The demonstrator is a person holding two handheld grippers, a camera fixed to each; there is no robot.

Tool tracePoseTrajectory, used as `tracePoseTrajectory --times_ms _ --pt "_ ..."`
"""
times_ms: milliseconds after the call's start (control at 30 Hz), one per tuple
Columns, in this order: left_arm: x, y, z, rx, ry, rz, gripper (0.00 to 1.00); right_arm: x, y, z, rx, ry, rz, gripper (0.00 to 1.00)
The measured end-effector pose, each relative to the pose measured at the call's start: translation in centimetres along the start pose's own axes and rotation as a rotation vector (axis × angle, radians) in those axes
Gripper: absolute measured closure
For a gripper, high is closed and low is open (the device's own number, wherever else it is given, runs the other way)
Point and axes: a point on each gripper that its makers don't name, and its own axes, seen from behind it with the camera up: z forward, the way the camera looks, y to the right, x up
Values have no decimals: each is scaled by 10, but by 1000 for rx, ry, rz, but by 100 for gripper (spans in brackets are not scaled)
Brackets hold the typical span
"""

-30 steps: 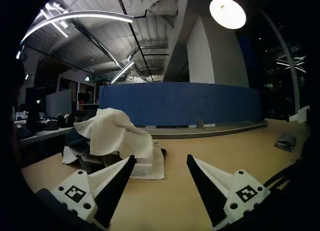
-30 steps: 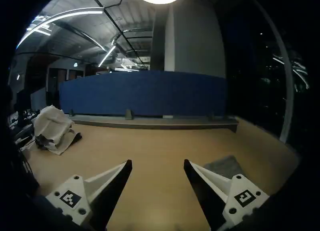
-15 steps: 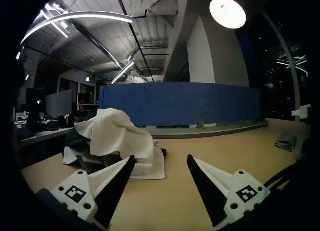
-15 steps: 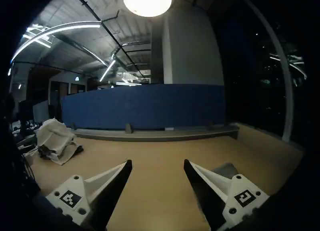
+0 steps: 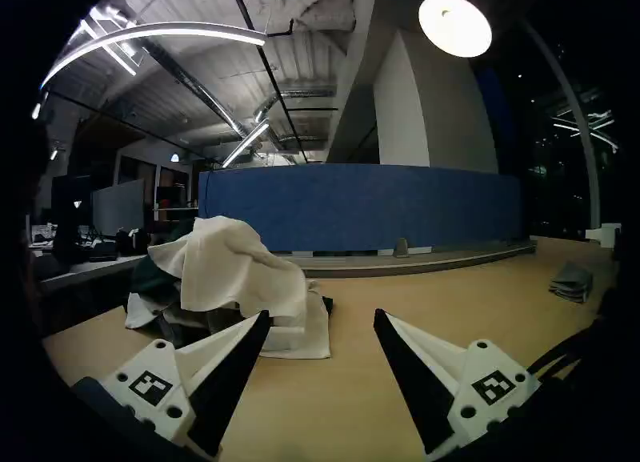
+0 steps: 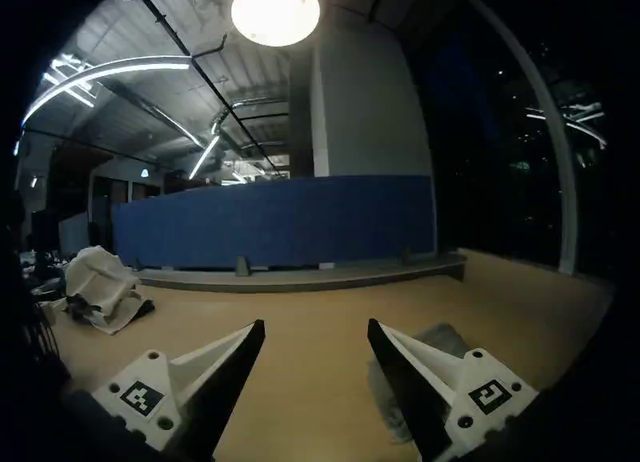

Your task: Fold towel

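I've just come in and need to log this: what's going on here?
A person holds a gripper in each hand above a wooden table. Both are open and hold nothing. The left gripper faces a heap of towels with a white towel on top, and does not touch it. The right gripper is low, with a grey towel beside its right finger. No fold is under way.

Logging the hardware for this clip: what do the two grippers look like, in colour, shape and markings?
The left gripper and right gripper look alike: two white wedge-shaped fingers tapering to points, with black inner faces. Each finger base carries a square black-and-white marker and small round holes. Dark cables run beside the left one.
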Motion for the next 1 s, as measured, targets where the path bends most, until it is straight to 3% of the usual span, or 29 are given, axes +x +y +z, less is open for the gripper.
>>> tracePoseTrajectory --times_ms 767,1000 --pt "-1 -1 0 0 0 0 3 -29 14 13 5 31 -1 0" --pt "-2 -2 0 0 0 0 3 -33 13 12 0 40 -46 0"
